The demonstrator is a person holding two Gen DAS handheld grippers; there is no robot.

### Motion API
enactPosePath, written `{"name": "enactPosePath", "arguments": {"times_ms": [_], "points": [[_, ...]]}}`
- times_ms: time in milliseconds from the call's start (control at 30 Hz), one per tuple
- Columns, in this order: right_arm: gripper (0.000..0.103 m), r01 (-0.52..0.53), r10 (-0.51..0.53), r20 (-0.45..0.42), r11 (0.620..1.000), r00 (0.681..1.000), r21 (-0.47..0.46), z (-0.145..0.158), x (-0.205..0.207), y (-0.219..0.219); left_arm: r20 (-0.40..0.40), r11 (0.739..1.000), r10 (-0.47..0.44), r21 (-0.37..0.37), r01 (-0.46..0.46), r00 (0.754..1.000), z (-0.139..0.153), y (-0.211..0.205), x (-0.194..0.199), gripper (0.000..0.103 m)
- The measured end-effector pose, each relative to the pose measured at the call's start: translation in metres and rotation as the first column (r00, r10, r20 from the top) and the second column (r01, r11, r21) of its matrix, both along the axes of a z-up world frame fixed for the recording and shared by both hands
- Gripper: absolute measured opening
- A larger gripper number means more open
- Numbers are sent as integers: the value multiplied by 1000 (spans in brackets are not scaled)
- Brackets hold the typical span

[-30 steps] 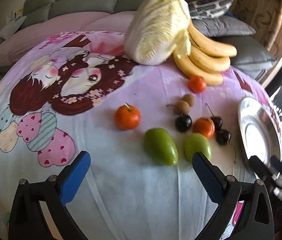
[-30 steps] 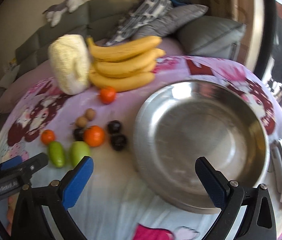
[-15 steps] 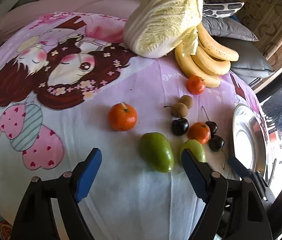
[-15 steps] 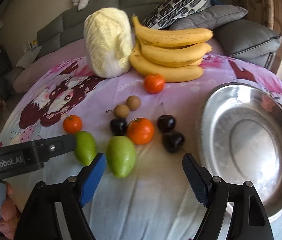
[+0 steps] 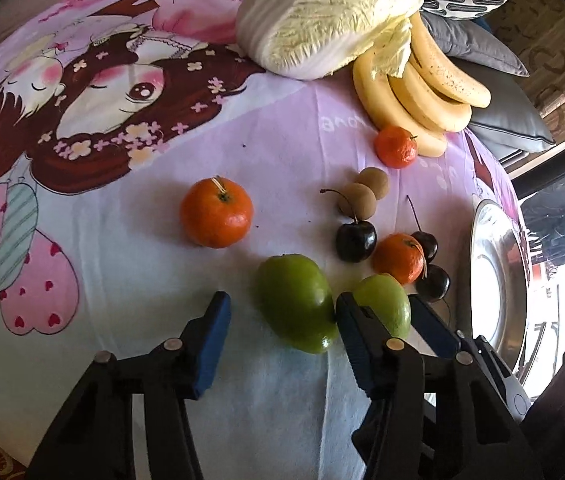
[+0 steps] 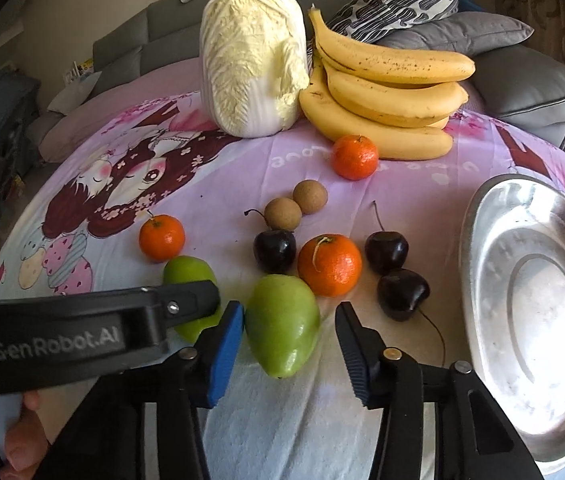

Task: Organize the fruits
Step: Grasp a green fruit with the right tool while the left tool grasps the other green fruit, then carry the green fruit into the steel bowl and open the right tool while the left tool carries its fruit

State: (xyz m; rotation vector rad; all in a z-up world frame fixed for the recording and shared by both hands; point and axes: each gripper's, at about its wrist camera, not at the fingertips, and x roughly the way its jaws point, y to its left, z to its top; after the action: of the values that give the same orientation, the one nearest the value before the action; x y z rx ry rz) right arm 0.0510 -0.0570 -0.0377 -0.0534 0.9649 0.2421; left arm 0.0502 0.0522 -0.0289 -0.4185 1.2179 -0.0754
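You're over a cartoon-print sheet (image 6: 422,200): cabbage (image 6: 252,64) and bananas (image 6: 386,96) at the far edge, steel basin (image 6: 478,240) at the right edge, 3 tangerines (image 6: 329,265), 2 green mangoes (image 6: 282,326), 3 cherries (image 6: 386,252), 2 longans (image 6: 282,213) mid-sheet.

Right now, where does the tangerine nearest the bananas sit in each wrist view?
Left wrist: tangerine nearest the bananas, upper right, touching the lowest banana's tip.
Right wrist: same tangerine, upper centre, just below the bunch.
Shared landmark: the napa cabbage, at the left of the bananas in both.
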Motion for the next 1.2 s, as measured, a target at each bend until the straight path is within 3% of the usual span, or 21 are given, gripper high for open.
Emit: {"name": "enactPosePath", "arguments": {"times_ms": [467,533,600,1200], "points": [[42,0,1,-25,999,1000,37,-11,3,-3,-13,1000,7,3,-7,1000,-9,-2,7,53],[42,2,-1,-19,999,1000,50,-10,3,-5,-11,1000,8,9,-8,1000,-8,-2,6,51],[42,3,-2,-17,999,1000,53,-11,2,-5,-6,1000,11,8,-11,1000,-7,-1,5,42],[42,37,-41,25,991,999,129,9,-6,-21,38,999,25,-39,-23,999,10,7,-5,41]]}}
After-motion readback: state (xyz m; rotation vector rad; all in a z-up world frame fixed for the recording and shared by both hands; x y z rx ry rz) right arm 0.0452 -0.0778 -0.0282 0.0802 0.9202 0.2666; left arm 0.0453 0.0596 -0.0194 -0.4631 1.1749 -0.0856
